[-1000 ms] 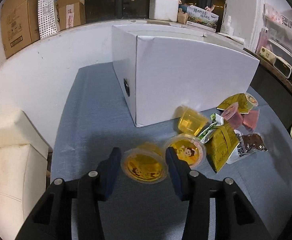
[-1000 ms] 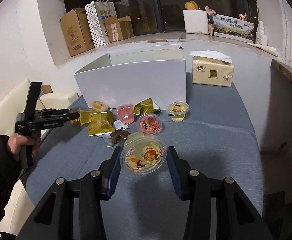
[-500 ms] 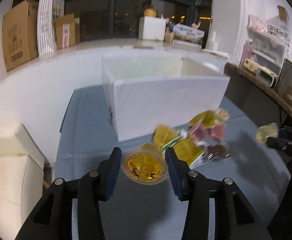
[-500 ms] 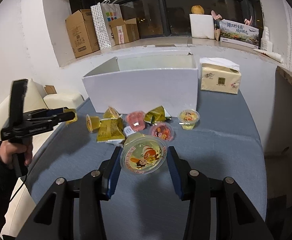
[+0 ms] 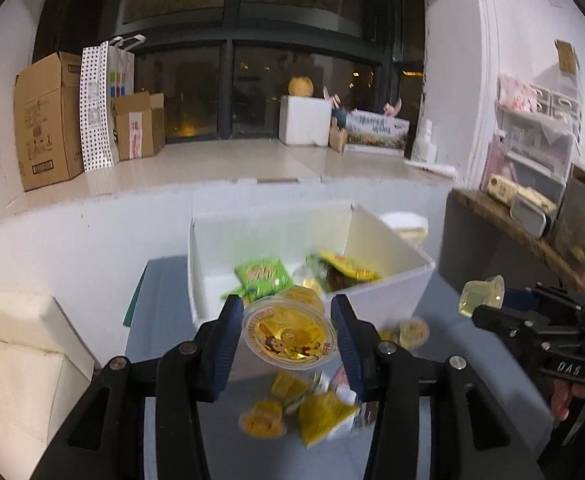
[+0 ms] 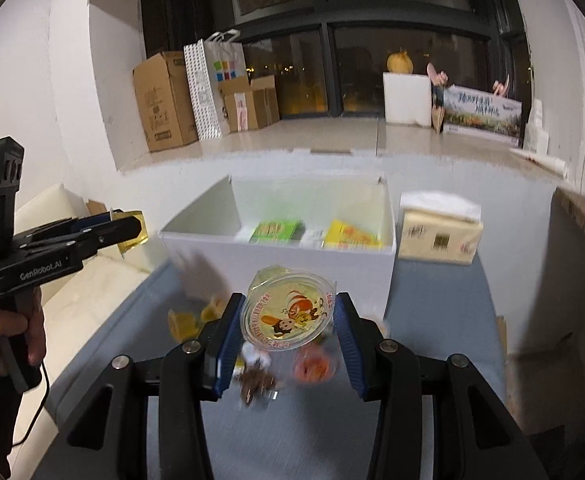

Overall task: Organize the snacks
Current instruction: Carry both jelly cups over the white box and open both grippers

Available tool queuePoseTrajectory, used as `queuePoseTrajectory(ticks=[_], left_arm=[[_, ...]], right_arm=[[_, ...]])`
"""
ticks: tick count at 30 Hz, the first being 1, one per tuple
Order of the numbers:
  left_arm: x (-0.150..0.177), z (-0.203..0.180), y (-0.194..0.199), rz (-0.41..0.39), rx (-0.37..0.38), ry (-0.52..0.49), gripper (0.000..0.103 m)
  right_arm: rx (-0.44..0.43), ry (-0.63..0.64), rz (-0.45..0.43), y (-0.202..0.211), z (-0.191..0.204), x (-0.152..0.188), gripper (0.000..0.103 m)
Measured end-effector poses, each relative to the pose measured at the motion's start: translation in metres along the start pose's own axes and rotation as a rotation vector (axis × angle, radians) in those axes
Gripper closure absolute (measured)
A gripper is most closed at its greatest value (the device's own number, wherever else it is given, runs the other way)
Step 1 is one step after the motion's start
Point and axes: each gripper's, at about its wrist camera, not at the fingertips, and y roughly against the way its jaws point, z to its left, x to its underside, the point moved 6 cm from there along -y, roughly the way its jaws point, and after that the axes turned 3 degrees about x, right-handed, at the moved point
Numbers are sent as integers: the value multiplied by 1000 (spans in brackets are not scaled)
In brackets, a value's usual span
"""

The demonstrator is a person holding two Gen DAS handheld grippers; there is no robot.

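Here the left gripper is clamped by its blue ribbed pads on a round yellow jelly cup with a glossy foil lid, held above the grey table. The right gripper likewise pinches a pale clear-plastic jelly cup. Beyond stands the open white cardboard box, square-walled, holding crinkly green and yellow packets. Loose snacks lie blurred on the table.
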Motion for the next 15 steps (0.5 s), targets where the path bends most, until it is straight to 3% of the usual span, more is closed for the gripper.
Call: queuePoseTrajectory(ticks=[8,13,15], left_arm=[[-39,-8,-46,6,-25,-23,53],[-49,3,-76,27,-52,-28,52],[-50,9,-83,18,-82,-45,46]], right_arm=[[14,-10,-11,-47,-17,-55,54],[20,19,26,-84,-19,-69,54],[37,25,29,-95,-21,-70,54]])
